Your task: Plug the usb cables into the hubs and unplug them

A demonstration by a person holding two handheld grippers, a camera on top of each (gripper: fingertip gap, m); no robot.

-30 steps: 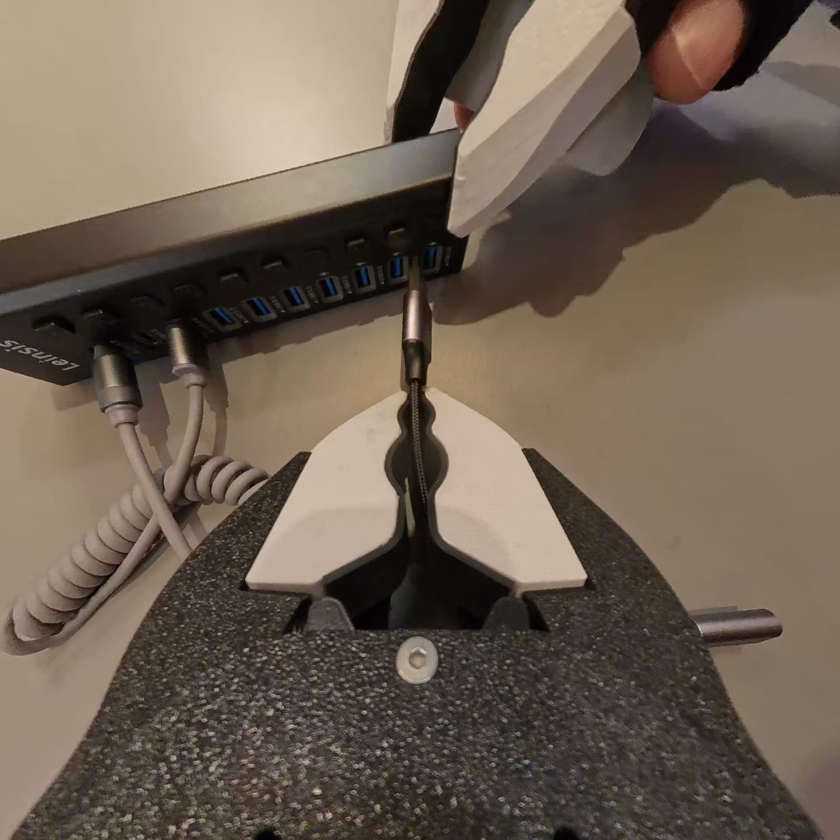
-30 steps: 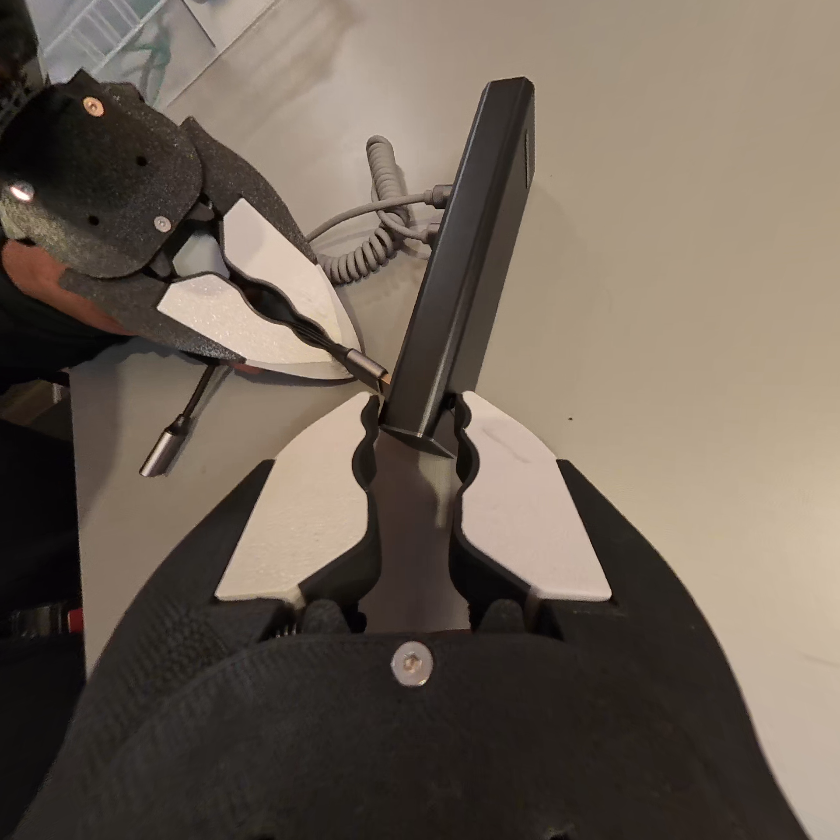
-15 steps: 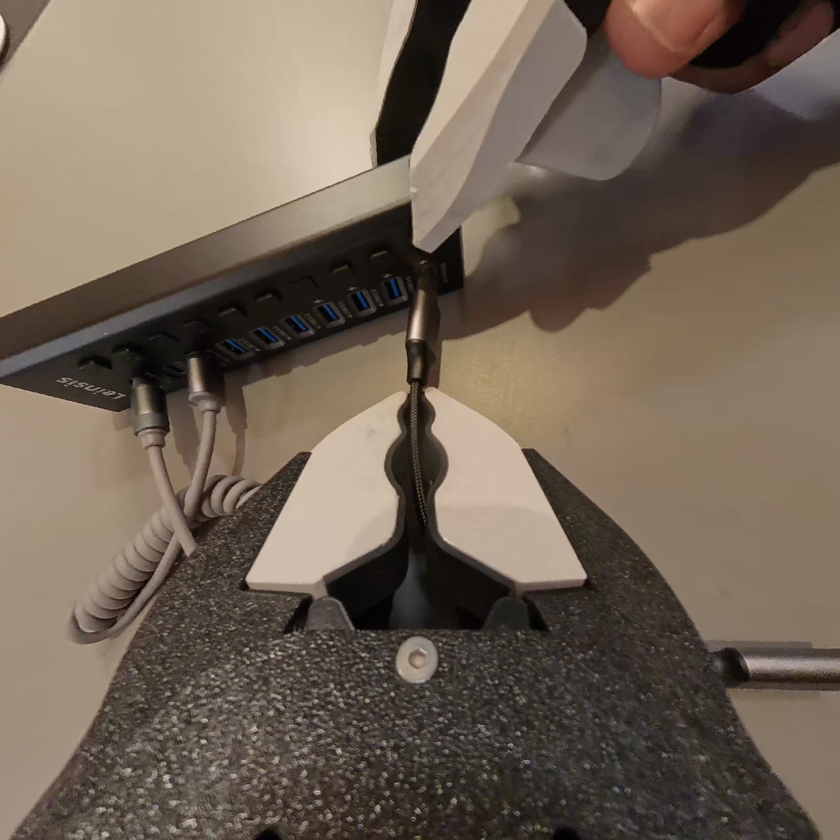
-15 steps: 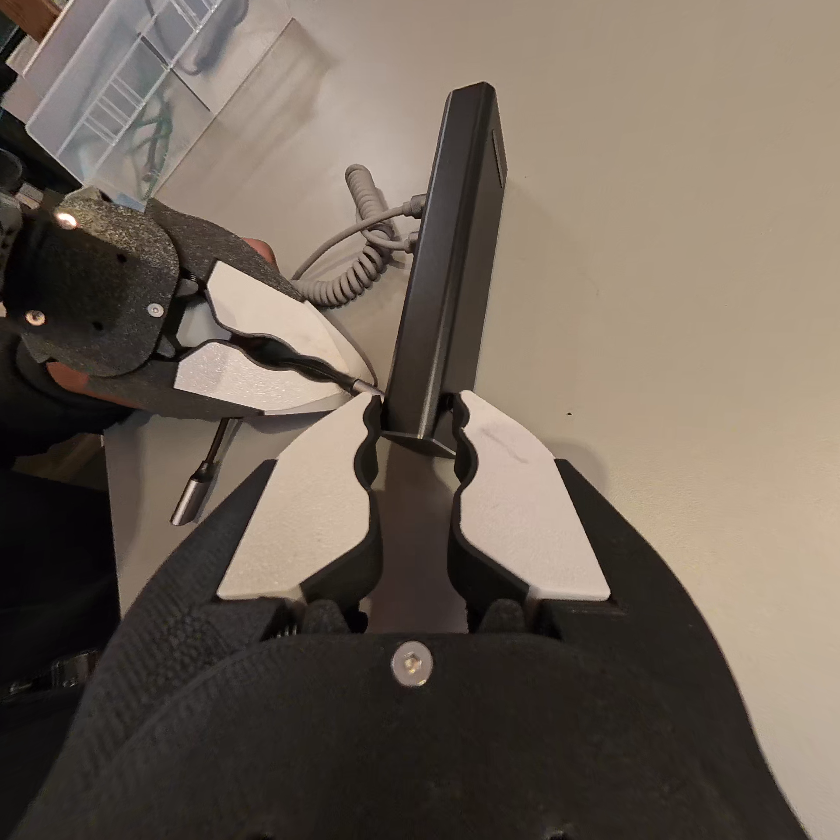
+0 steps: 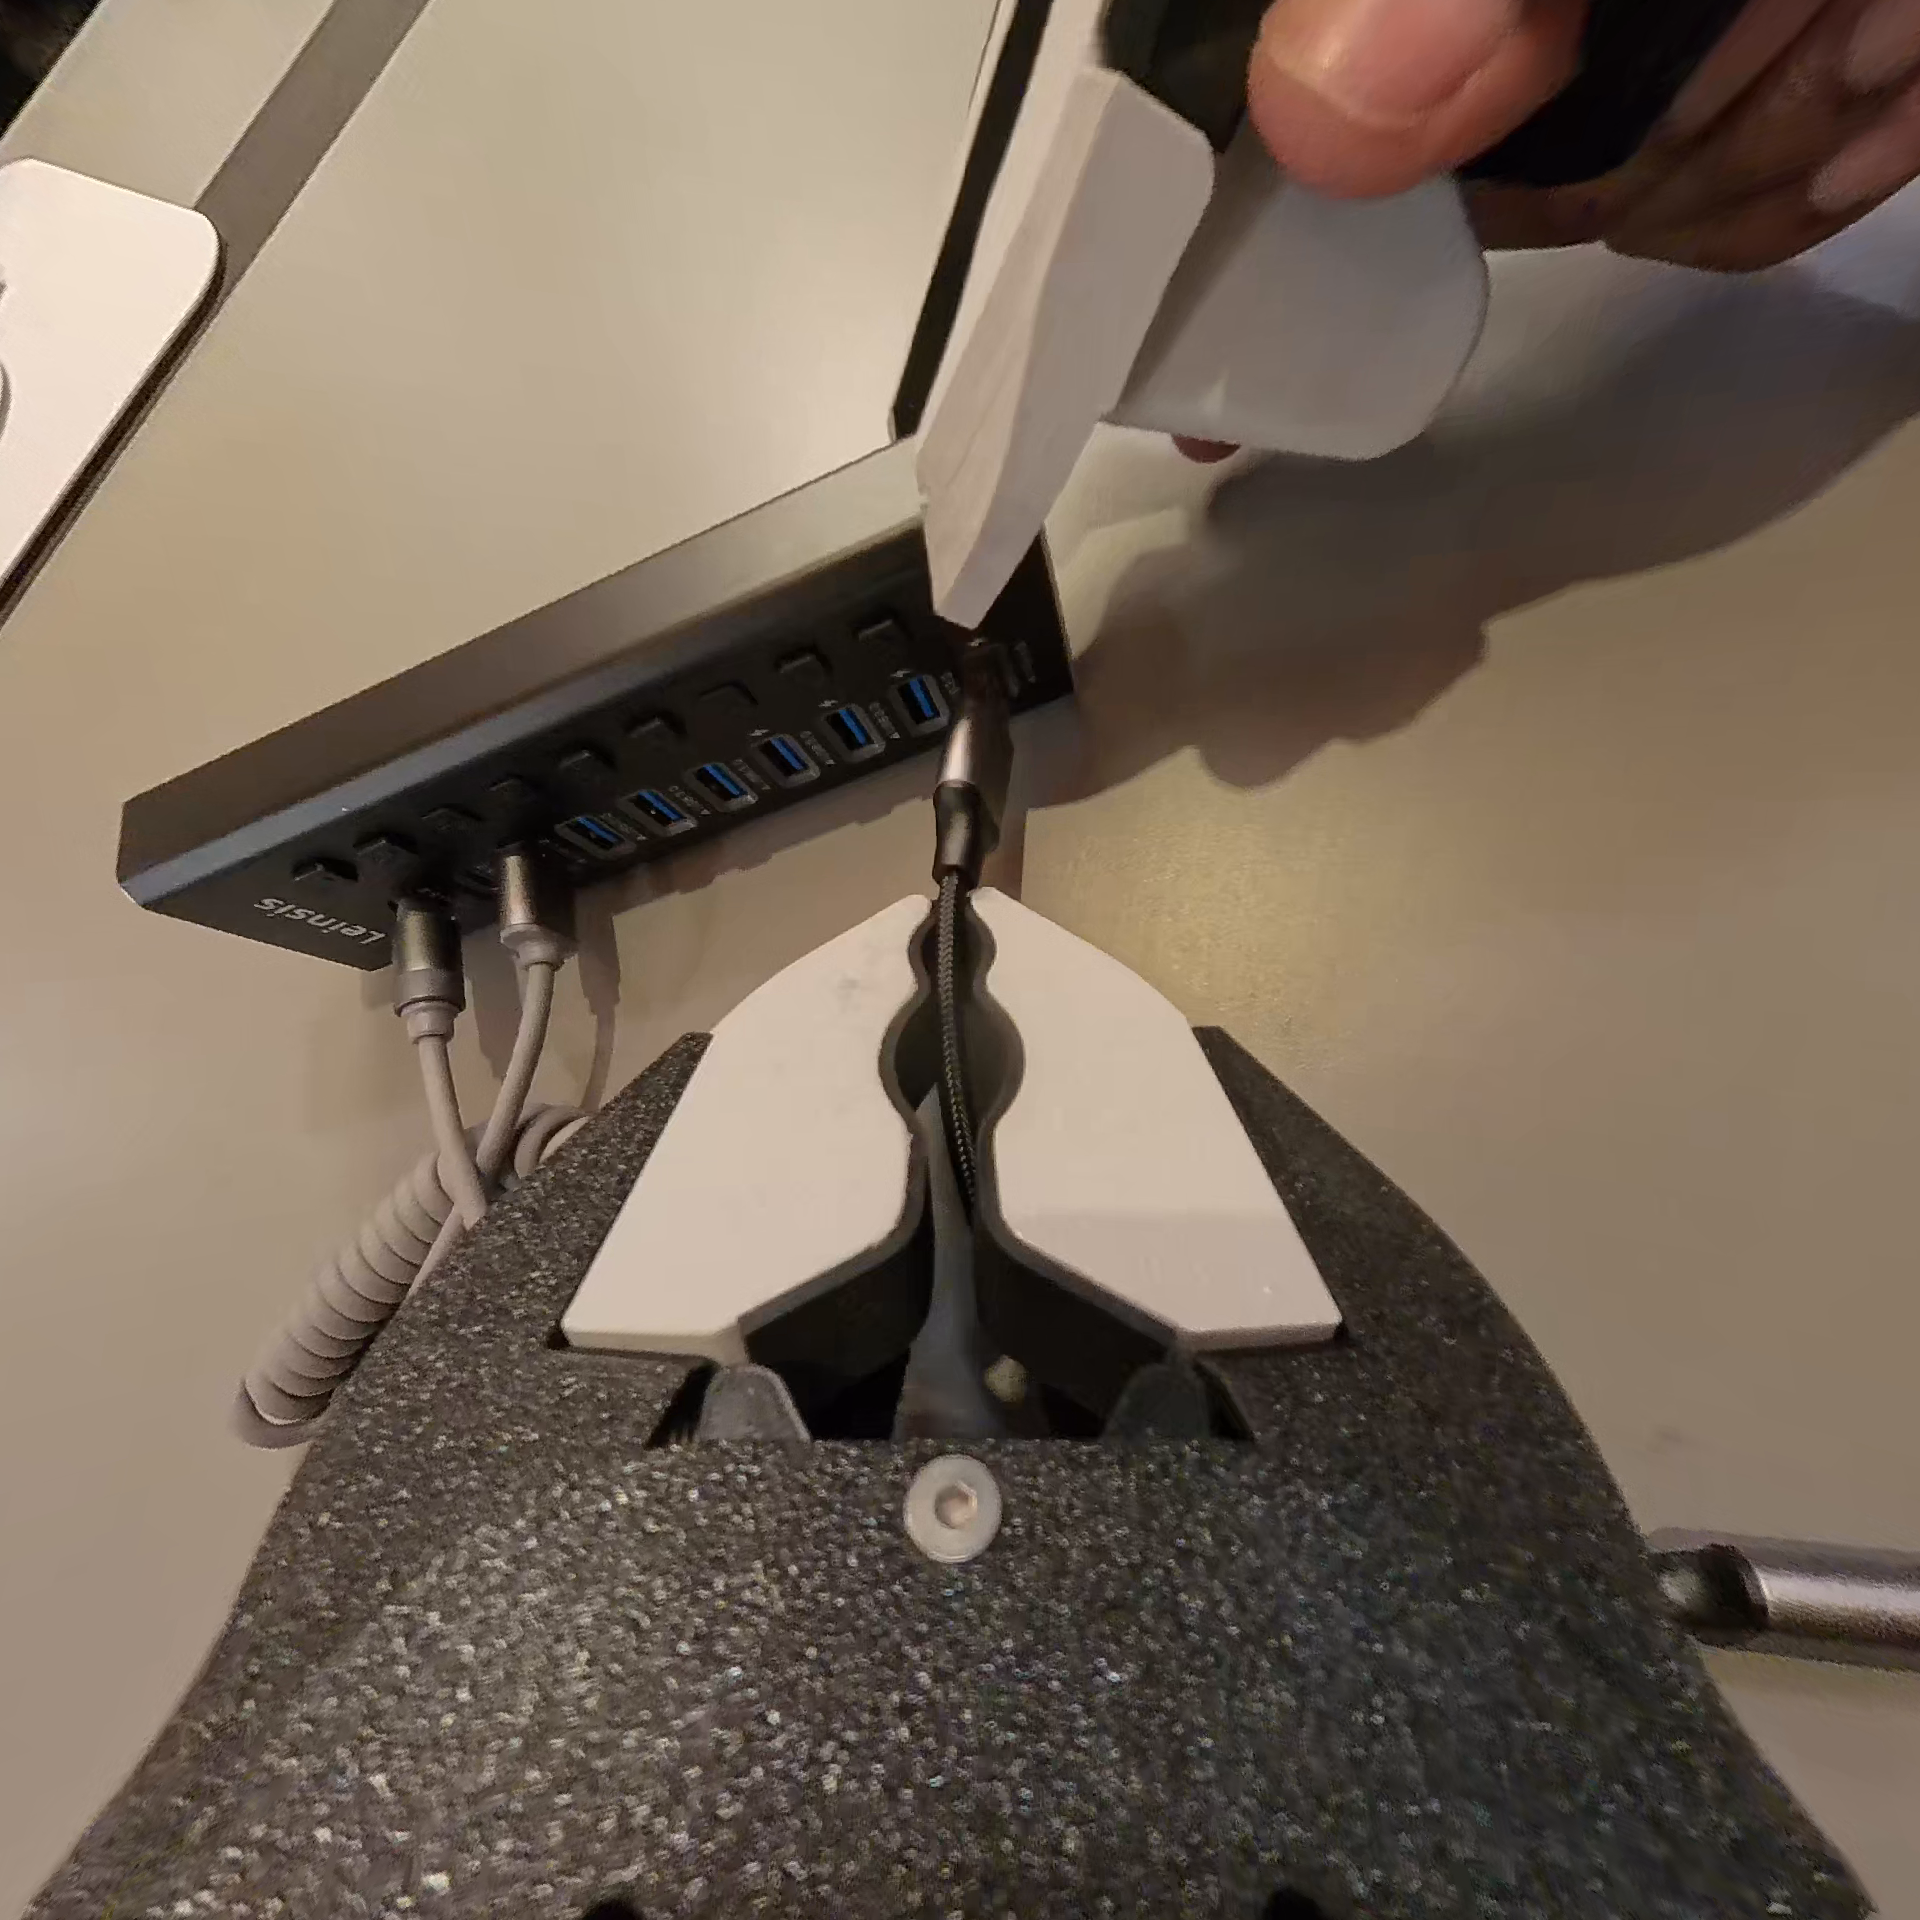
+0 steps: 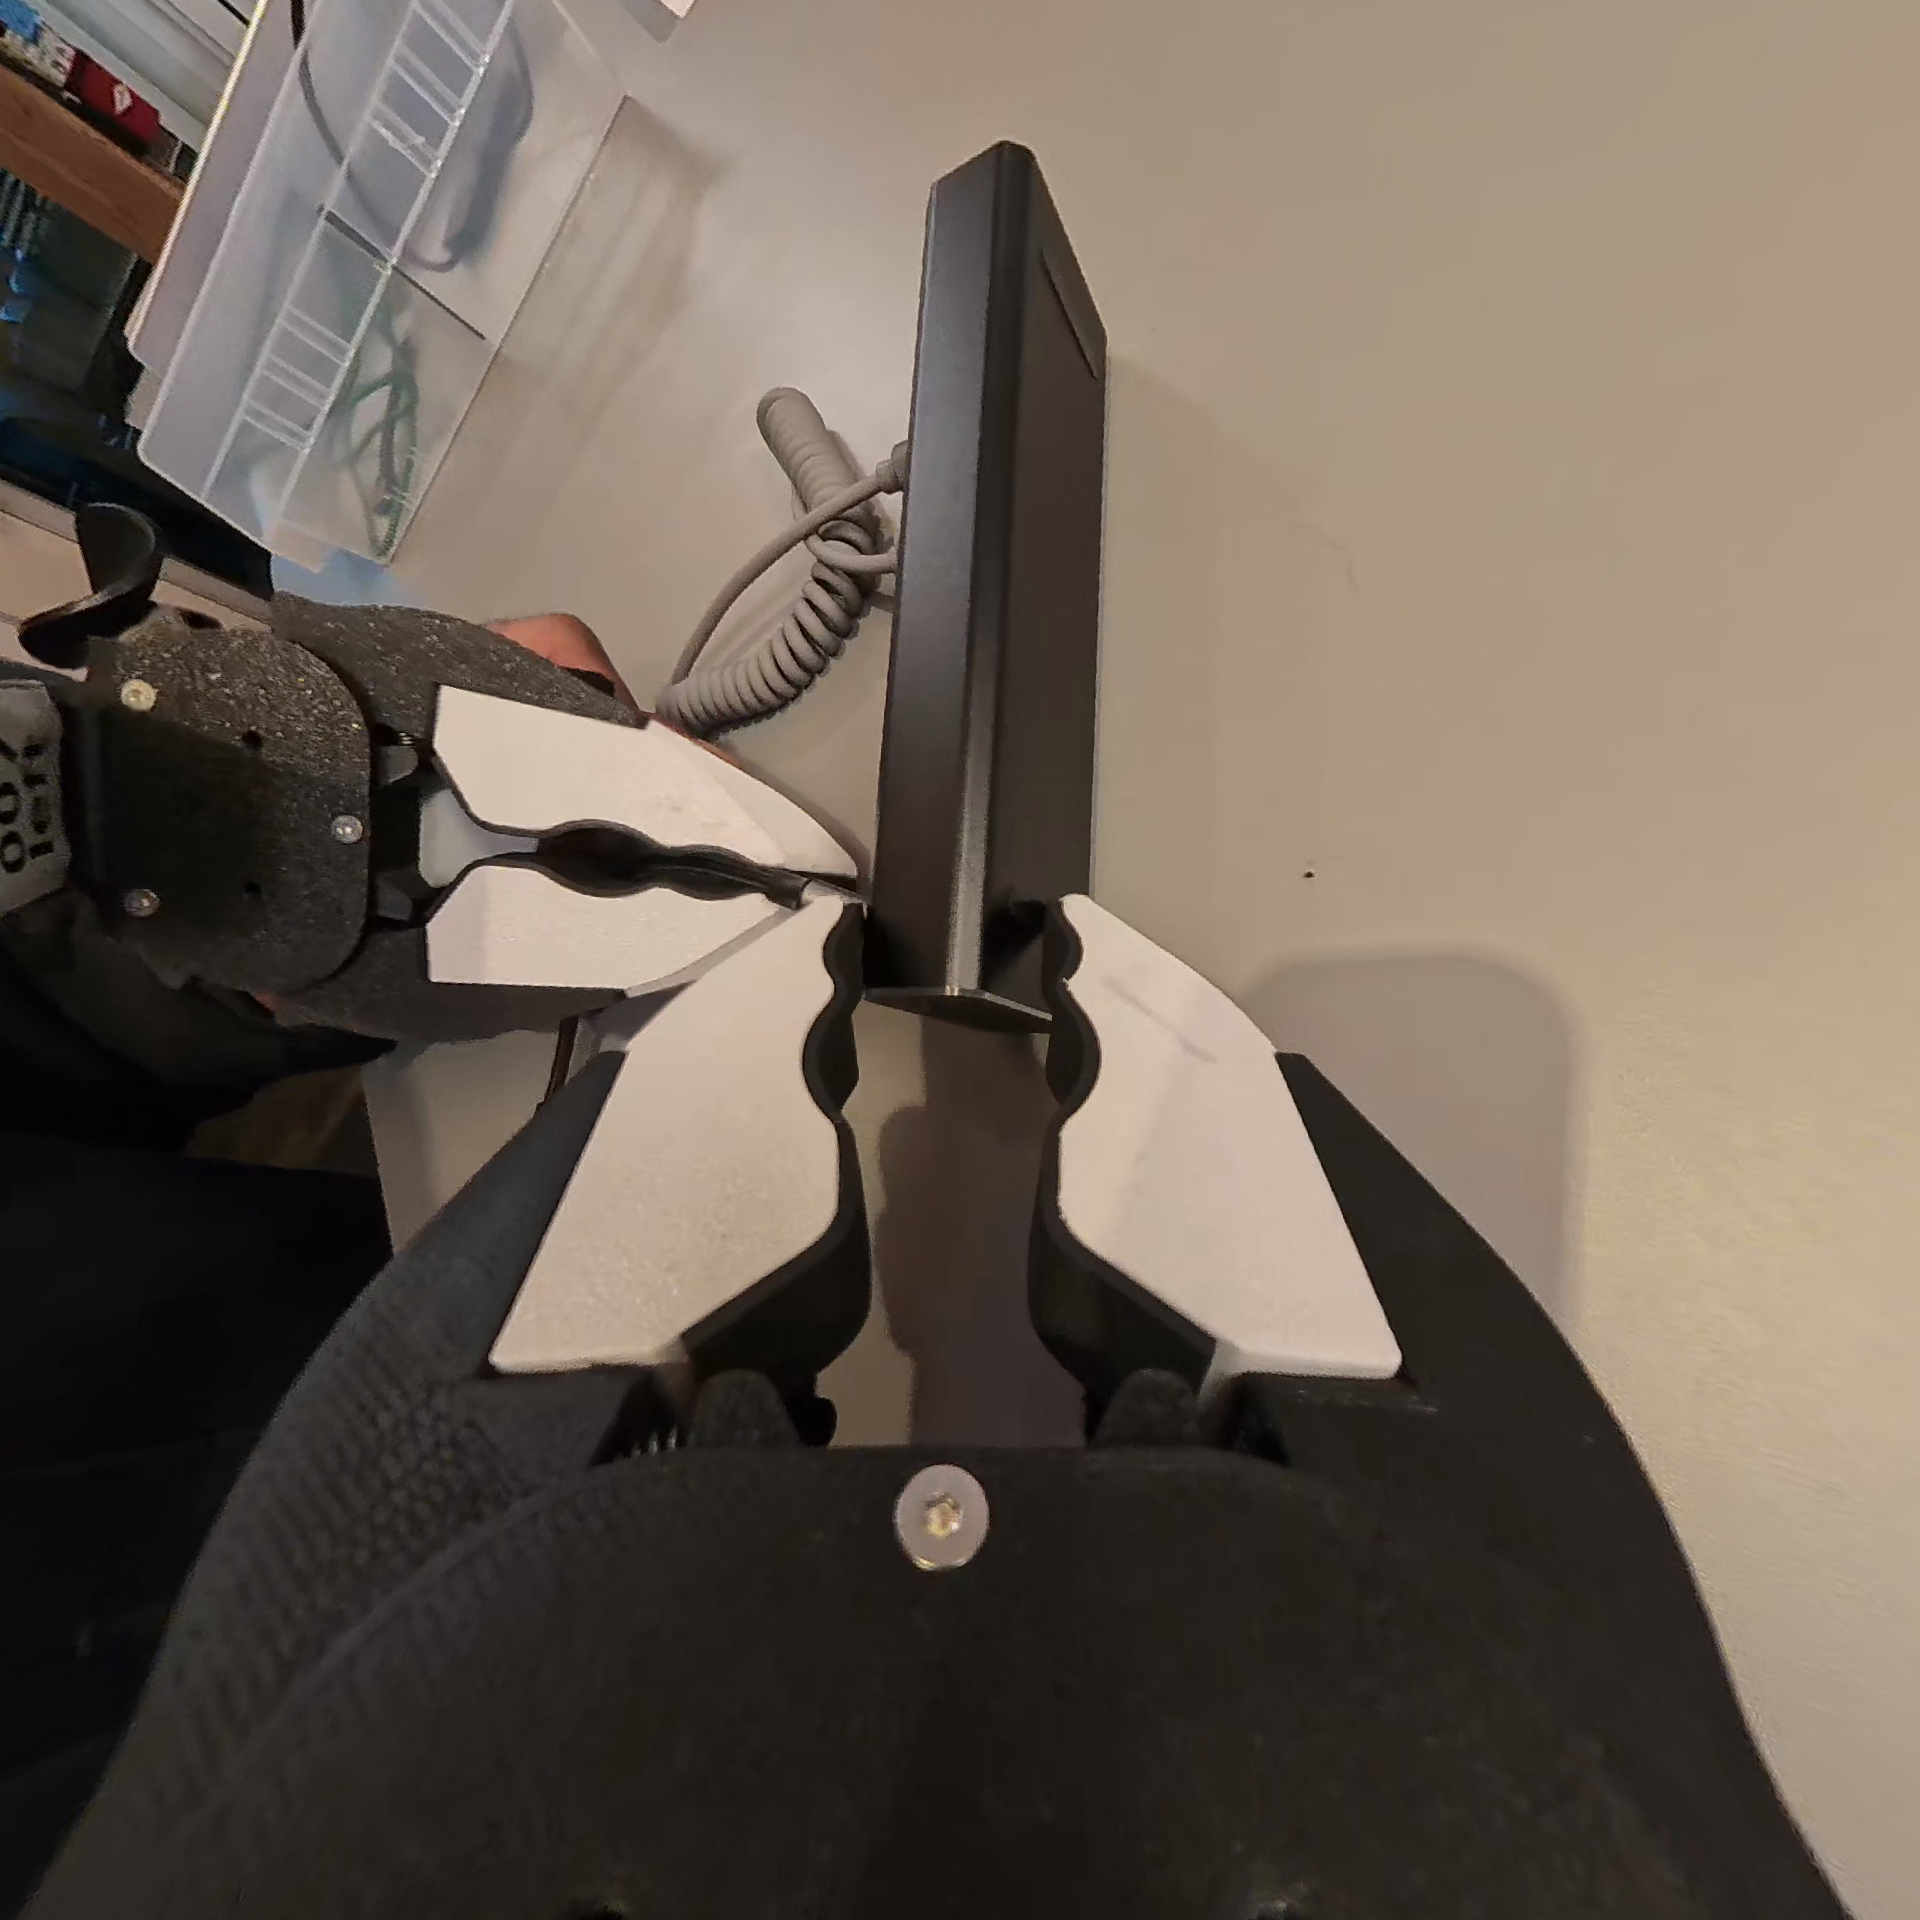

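A long black USB hub point(image 5: 582, 727) lies on the beige table, its row of blue ports facing me. My left gripper point(image 5: 951, 909) is shut on a black braided cable point(image 5: 951, 1039); its grey metal plug point(image 5: 966, 769) sits in the hub's rightmost port. My right gripper point(image 6: 956, 935) is shut on the hub's near end point(image 6: 987, 623) and steadies it; its white finger point(image 5: 997, 436) shows above the plug in the left wrist view. The left gripper point(image 6: 821, 894) also shows in the right wrist view, at the hub's left side.
Two grey plugs point(image 5: 421, 945) on a coiled grey cable point(image 5: 343, 1309) sit in the hub's left ports. A loose metal plug point(image 5: 1808, 1590) lies at the right. A clear plastic organiser point(image 6: 343, 291) stands far left. A white slab point(image 5: 83, 343) lies at the table's far left. My hands' fingertips stand some 5 cm from each other.
My left gripper has pushed the braided cable's plug forward from in front of the ports into the hub's rightmost port. The right gripper kept its hold on the hub's end.
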